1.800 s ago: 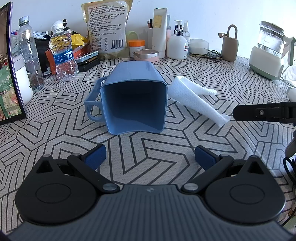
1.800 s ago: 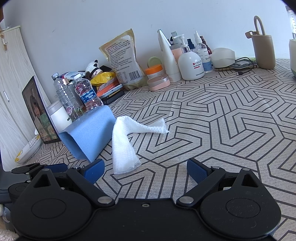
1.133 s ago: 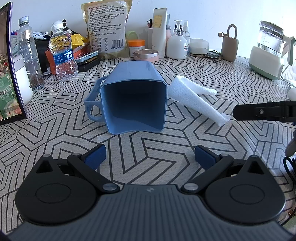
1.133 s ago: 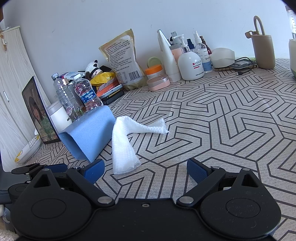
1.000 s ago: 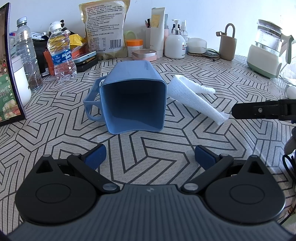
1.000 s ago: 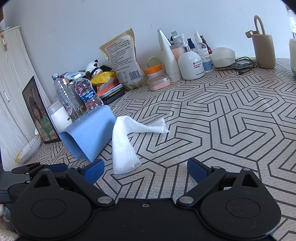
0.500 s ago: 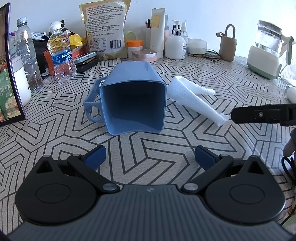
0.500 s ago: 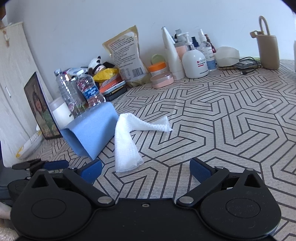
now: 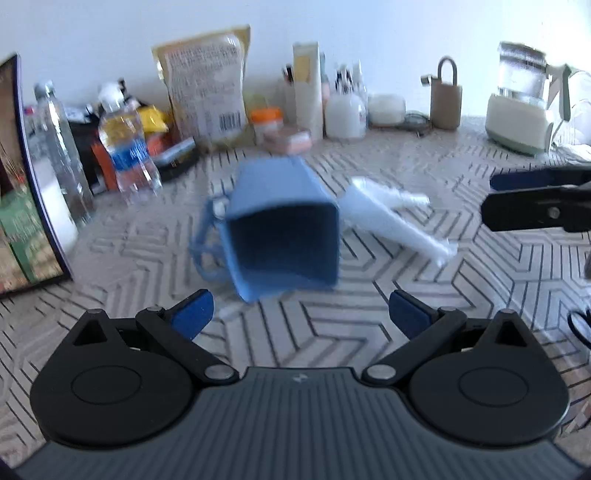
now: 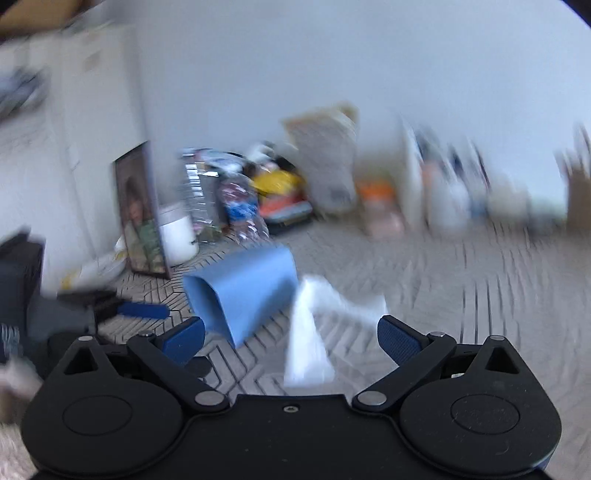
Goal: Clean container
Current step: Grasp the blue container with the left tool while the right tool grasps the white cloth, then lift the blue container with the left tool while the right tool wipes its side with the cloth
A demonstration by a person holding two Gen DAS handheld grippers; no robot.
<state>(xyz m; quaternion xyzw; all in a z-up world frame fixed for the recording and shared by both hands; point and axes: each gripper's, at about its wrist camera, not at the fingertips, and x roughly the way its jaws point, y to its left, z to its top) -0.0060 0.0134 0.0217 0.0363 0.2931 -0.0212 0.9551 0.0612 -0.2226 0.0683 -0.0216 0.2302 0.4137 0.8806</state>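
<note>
Black left gripper (image 9: 299, 308), 2 blue fingertips (image 9: 192, 312), ribbed grey housing.

This looks like a room in a home. A table (image 9: 424, 306) with a black and white zigzag cloth stands against a plain white wall (image 9: 332, 26). The back of the table is full of everyday things: water bottles (image 9: 127, 151), a big food bag (image 9: 205, 85), a pump bottle of lotion (image 9: 345, 112), little jars (image 9: 266, 120) and a glass kettle (image 9: 519, 114). A framed picture (image 10: 142, 218) leans at one side.
</note>
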